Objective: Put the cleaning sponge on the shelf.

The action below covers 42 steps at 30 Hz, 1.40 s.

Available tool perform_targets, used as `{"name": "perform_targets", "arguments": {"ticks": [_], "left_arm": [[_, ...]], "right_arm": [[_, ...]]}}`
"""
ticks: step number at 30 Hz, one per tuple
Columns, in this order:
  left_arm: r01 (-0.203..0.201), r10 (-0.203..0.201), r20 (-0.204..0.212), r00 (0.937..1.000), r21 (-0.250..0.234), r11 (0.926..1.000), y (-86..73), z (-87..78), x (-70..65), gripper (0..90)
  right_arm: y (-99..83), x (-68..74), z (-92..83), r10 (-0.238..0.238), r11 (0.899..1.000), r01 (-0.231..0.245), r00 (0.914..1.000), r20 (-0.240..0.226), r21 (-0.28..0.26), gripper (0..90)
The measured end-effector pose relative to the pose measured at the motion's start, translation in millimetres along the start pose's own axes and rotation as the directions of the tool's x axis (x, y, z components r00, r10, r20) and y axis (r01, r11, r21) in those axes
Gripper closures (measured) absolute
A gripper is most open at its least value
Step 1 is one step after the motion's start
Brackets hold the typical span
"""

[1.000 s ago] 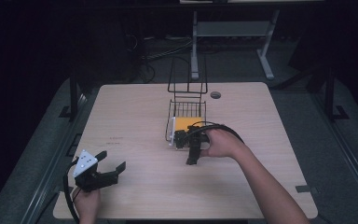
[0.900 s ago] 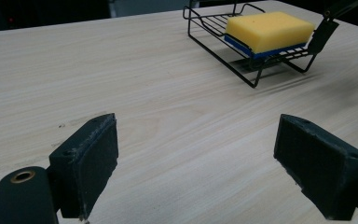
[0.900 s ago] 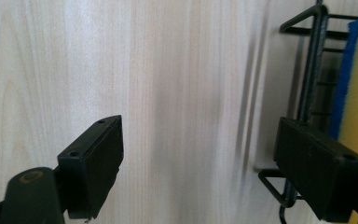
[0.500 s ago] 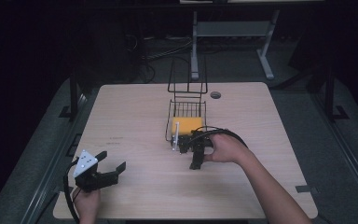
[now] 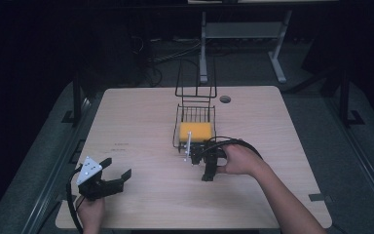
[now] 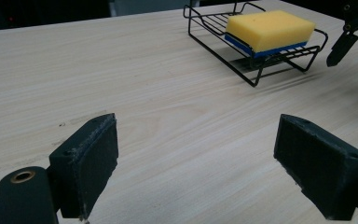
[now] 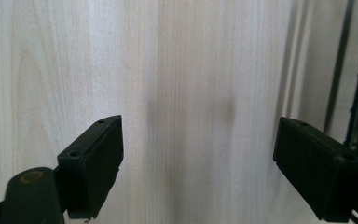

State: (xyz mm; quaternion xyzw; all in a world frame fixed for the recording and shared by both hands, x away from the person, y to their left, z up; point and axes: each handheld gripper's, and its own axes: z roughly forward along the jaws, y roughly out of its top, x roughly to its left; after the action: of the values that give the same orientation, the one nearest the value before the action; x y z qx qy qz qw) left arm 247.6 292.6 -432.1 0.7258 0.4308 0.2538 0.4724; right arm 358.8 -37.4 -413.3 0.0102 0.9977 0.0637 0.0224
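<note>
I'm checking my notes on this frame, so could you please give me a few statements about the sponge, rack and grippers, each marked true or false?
1. The sponge lies in the wire rack. True.
2. The right gripper is shut on the sponge. False: its jaws stand open over bare table, beside the rack.
3. The left gripper is open and holds nothing. True.
4. The sponge is all green. False: it is yellow with a blue layer beneath.
5. The left gripper touches the rack. False: it sits near the table's front left corner, well apart from it.
</note>
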Motion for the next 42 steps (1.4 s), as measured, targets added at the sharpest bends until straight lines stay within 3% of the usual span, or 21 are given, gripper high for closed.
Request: {"name": "perform_targets", "arguments": {"ticks": [24, 27, 42], "left_arm": [[-0.008, 0.008, -0.004, 1.0, 0.004, 1.0, 0.2, 0.1, -0.8, 13.0], [-0.007, 0.007, -0.004, 1.0, 0.005, 1.0, 0.1, 0.9, -1.3, 13.0], [-0.013, 0.013, -0.003, 0.9999, 0.01, 0.9999, 0.3, 1.5, -1.8, 13.0]], "right_arm": [[-26.4, 12.3, 0.1, 0.006, 1.0, -0.005, 0.9998, 0.018, -0.02, 16.0], [-30.5, 16.5, 0.0, 0.024, 1.0, -0.024, 0.9996, 0.015, -0.009, 16.0], [-46.9, 29.6, 1.8, 0.033, 0.999, -0.032, 0.9992, 0.025, -0.016, 16.0]]}}
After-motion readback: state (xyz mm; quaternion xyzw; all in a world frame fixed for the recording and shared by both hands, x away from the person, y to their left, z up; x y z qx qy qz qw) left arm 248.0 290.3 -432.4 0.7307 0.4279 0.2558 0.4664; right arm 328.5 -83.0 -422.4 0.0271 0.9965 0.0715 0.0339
